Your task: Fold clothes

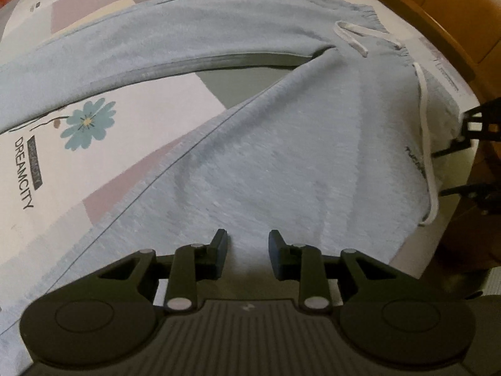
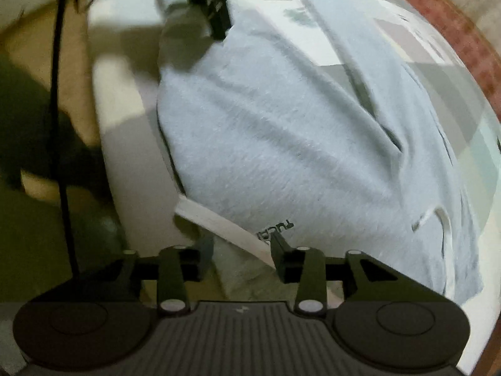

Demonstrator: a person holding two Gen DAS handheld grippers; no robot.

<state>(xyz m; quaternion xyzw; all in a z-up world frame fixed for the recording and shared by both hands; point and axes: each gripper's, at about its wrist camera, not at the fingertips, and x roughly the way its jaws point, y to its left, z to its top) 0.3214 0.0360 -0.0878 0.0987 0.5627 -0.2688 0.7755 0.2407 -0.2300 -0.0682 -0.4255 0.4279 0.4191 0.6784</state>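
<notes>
Light blue sweatpants (image 1: 275,156) lie on a patterned bed sheet (image 1: 94,163), legs spread to the left and the waistband with a white drawstring (image 1: 426,144) at the right. My left gripper (image 1: 247,244) is open, with the edge of the near leg between its fingers. My right gripper (image 2: 242,250) is open at the waistband corner, with the drawstring (image 2: 225,225) and cloth between its fingers. It shows at the right edge of the left wrist view (image 1: 472,144). The left gripper shows at the top of the right wrist view (image 2: 216,15).
The sheet has a blue flower (image 1: 89,122) and "DREAMCITY" print. A wooden bed frame (image 1: 454,9) runs along the far right. The floor (image 2: 40,156) lies below the bed edge by my right gripper, with a black cable (image 2: 59,125) hanging there.
</notes>
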